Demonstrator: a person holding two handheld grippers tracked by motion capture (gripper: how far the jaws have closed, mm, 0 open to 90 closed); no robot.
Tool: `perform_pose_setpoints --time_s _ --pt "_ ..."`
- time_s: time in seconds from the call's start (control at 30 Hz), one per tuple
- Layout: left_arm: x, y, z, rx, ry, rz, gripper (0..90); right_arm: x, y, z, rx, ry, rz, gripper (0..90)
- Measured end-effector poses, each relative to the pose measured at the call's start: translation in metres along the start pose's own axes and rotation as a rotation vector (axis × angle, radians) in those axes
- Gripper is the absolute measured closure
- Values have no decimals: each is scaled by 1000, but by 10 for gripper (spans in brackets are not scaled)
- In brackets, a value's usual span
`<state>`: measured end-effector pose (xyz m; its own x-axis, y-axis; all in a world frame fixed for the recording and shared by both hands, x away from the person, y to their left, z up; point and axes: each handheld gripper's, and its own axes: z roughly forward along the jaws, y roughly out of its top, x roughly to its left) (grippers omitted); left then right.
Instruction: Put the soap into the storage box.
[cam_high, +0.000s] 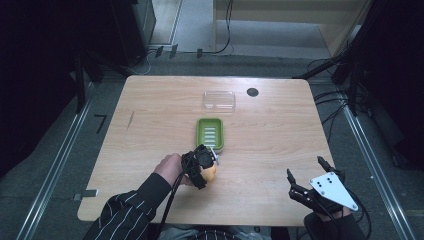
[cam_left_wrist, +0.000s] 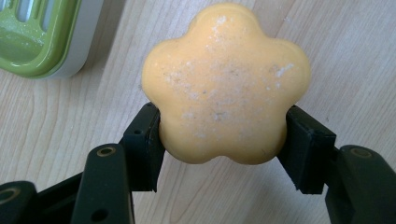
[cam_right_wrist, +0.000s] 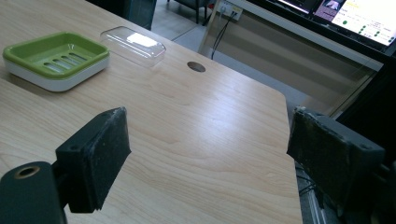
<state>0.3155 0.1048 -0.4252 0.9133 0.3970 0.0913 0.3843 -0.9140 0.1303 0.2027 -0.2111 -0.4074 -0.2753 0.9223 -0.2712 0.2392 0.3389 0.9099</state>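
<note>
A flower-shaped orange soap (cam_left_wrist: 226, 84) sits between the pads of my left gripper (cam_left_wrist: 224, 144), which is shut on it just above the wooden table. From above, that left gripper (cam_high: 206, 167) and the soap (cam_high: 211, 173) are a little in front of the green soap dish (cam_high: 210, 134). A corner of the green dish (cam_left_wrist: 32, 37) lies at the upper left of the left gripper view. My right gripper (cam_high: 306, 175) stands open near the table's front right corner, nothing between its fingers. The dish (cam_right_wrist: 56, 58) and a clear lid (cam_right_wrist: 133, 44) lie far off in the right gripper view.
The clear plastic lid (cam_high: 219, 100) rests behind the dish, with a dark round hole (cam_high: 252, 92) in the table (cam_high: 280, 135) to its right. Cables run over the floor beyond the far and right edges. A striped sleeve (cam_high: 130, 212) comes in at the front left.
</note>
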Motion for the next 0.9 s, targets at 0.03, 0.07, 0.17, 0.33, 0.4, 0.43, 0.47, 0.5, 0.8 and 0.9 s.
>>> perform_pose_setpoints --time_s 0.03,0.07,0.17,0.33,0.4,0.43,0.47,0.5,0.8,0.9 --pt "0 0 0 5 1 -1 395 0 0 0 0 1 -1 133" --pt "2 1 0 3 3 -2 395 0 0 0 0 1 0 133" --pt "4 2 -1 4 0 -6 395 0 0 0 0 0 0 133" --pt "8 4 -3 -4 5 -1 394 0 0 0 1 1 0 133" --pt "10 4 -4 -11 7 -7 395 0 0 0 1 1 0 134" --pt "10 4 -5 -6 9 -9 395 0 0 0 0 0 0 133" --pt "12 5 -5 -6 8 -4 395 0 0 0 0 0 0 133" --pt "13 5 -5 -7 9 -3 395 0 0 0 0 0 1 133" --pt "22 8 -9 -16 9 -8 395 0 0 0 1 1 1 134" --pt "25 9 -11 -22 11 -9 395 0 0 0 1 1 1 134"
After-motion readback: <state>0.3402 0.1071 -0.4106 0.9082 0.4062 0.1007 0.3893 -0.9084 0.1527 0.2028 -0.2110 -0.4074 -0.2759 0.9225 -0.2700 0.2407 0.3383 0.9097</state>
